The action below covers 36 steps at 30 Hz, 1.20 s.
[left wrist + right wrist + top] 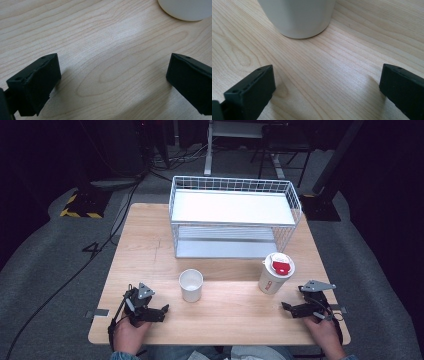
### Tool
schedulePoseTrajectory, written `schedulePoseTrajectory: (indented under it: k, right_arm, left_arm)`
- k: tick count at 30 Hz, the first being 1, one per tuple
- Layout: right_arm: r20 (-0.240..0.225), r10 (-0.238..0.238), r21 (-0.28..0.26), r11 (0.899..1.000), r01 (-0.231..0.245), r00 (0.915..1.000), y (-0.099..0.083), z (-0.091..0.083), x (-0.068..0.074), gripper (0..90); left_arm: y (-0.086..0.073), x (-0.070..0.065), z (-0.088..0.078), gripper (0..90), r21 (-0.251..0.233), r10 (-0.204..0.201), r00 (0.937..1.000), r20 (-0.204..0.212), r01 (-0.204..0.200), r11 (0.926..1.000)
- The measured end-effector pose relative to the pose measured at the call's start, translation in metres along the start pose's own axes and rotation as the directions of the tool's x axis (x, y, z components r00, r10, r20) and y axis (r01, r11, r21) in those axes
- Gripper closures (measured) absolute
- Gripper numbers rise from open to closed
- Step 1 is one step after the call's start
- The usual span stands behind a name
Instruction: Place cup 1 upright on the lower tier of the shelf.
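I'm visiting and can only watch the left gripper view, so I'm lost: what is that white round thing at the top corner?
Observer: It is an open white paper cup, standing upright on the wooden table.
Operator: Is anything else on the table?
Observer: Yes, a lidded cup with a red-and-white lid stands in front of the right gripper.
Operator: Is that one holding it?
Observer: No, its jaws stand wide apart, short of the cup.
Operator: And farther back?
Observer: A white wire two-tier rack, with nothing on its shelves.
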State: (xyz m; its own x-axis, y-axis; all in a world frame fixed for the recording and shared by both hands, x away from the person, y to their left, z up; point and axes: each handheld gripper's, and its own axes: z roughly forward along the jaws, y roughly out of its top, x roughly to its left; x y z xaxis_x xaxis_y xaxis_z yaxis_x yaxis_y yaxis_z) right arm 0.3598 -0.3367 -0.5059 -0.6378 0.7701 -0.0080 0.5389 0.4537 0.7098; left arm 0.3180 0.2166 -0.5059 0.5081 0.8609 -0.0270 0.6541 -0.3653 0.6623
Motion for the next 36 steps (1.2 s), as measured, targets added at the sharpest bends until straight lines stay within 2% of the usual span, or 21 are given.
schedulePoseTrajectory:
  k: [9,11,14,16,24,26,27,28,30,31,33,35,36]
  right_arm:
    - [0.005,0.005,0.001,1.0,-0.005,1.0,0.0,0.0,0.001,0.3]
    - [0.005,0.005,0.001,1.0,-0.005,1.0,0.0,0.0,0.001,0.4]
    - [0.005,0.005,0.001,1.0,-0.005,1.0,0.0,0.0,0.001,0.3]
    - [0.005,0.006,0.001,1.0,-0.006,1.0,0.0,0.0,0.001,0.3]
    - [0.006,0.007,0.001,1.0,-0.007,1.0,0.0,0.0,0.001,0.3]
    - [0.006,0.007,0.001,1.0,-0.007,1.0,0.0,0.0,0.001,0.3]
    - [0.006,0.007,0.001,1.0,-0.007,1.0,0.0,0.0,0.001,0.3]
    - [0.006,0.007,0.001,1.0,-0.007,1.0,0.0,0.0,0.001,0.3]
    - [0.006,0.007,0.001,1.0,-0.007,1.0,0.0,0.0,0.001,0.3]
    - [0.006,0.007,0.001,1.0,-0.007,1.0,0.0,0.0,0.001,0.3]
    - [0.006,0.007,0.001,1.0,-0.007,1.0,0.0,0.0,0.001,0.3]
    - [0.006,0.007,0.001,1.0,-0.007,1.0,0.0,0.0,0.001,0.3]
    - [0.006,0.007,0.001,1.0,-0.007,1.0,0.0,0.0,0.001,0.3]
  left_arm:
    - [0.0,-0.002,0.0,0.0,-0.005,-0.018,0.9998,-0.012,0.018,0.9998]
    - [0.001,-0.003,0.0,0.0,0.002,-0.029,0.9994,-0.02,0.029,0.9996]
    - [0.002,-0.003,-0.002,0.0,-0.003,-0.052,0.9986,-0.012,0.052,0.9986]
    - [0.004,-0.005,-0.007,0.0,-0.044,-0.056,0.9984,-0.003,0.055,0.9975]
    - [0.009,-0.01,-0.016,0.0,-0.102,-0.06,0.9978,0.029,0.063,0.9928]
    - [0.012,-0.011,-0.021,0.0,-0.129,-0.076,0.9961,0.045,0.081,0.9883]
    - [0.012,-0.011,-0.021,0.0,-0.129,-0.076,0.9961,0.045,0.081,0.9883]
    - [0.013,-0.011,-0.024,0.0,-0.155,-0.076,0.9959,0.049,0.083,0.9845]
    - [0.014,-0.011,-0.025,0.0,-0.162,-0.075,0.9957,0.055,0.083,0.9834]
    - [0.015,-0.013,-0.026,0.0,-0.179,-0.074,0.9957,0.056,0.083,0.9804]
    - [0.016,-0.012,-0.026,0.0,-0.183,-0.062,0.9964,0.058,0.072,0.9804]
    - [0.018,-0.015,-0.027,0.0,-0.222,-0.055,0.9964,0.065,0.068,0.9726]
    - [0.019,-0.016,-0.028,0.0,-0.23,-0.05,0.9966,0.066,0.064,0.9711]
